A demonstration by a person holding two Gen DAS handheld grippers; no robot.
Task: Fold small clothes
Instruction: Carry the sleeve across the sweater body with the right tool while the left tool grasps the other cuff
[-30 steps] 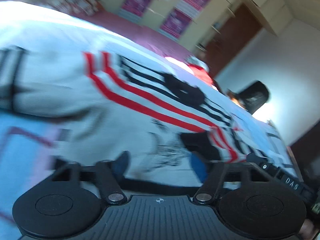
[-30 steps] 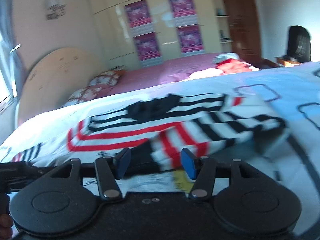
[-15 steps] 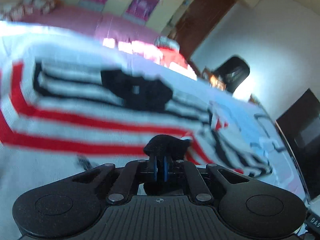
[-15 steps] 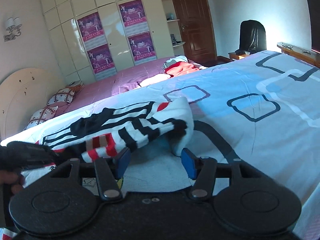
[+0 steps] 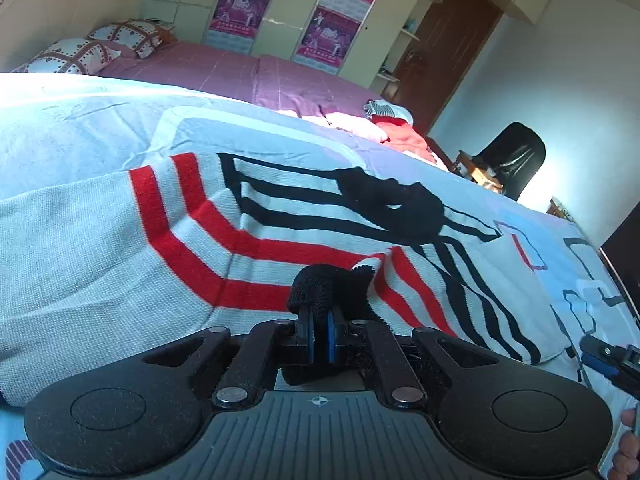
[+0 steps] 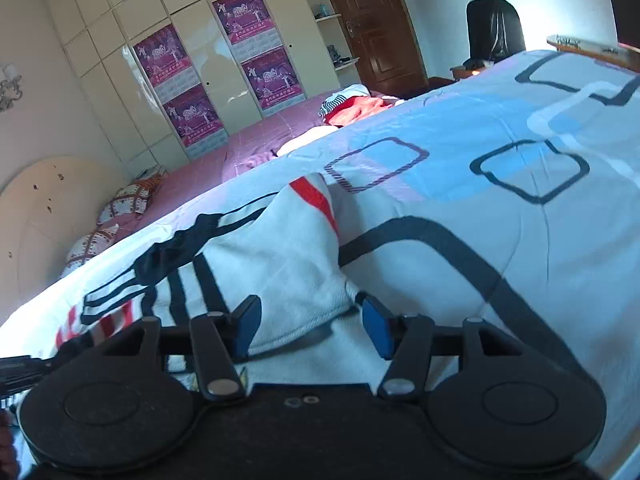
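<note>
A small white knitted sweater (image 5: 120,248) with red and black stripes lies spread on the bed. My left gripper (image 5: 319,332) is shut on a black cuff (image 5: 320,288) of the sweater, bunched up between the blue pads. In the right wrist view the sweater (image 6: 288,264) lies folded over itself, and my right gripper (image 6: 312,328) is open with its blue pads (image 6: 376,326) on either side of the white folded edge, not closed on it. The right gripper's tip also shows at the right edge of the left wrist view (image 5: 612,360).
The bed has a light blue cover (image 6: 500,152) with dark rounded-square outlines. A second bed with a pink cover (image 5: 248,72) holds a pile of red and white clothes (image 5: 392,128). Wardrobes (image 6: 188,76), a brown door (image 6: 372,20) and a black chair (image 5: 516,160) stand behind.
My left gripper closed on the black cuff and lifted it over the sweater. My right gripper stayed open and moved right along the folded sweater to its white edge.
</note>
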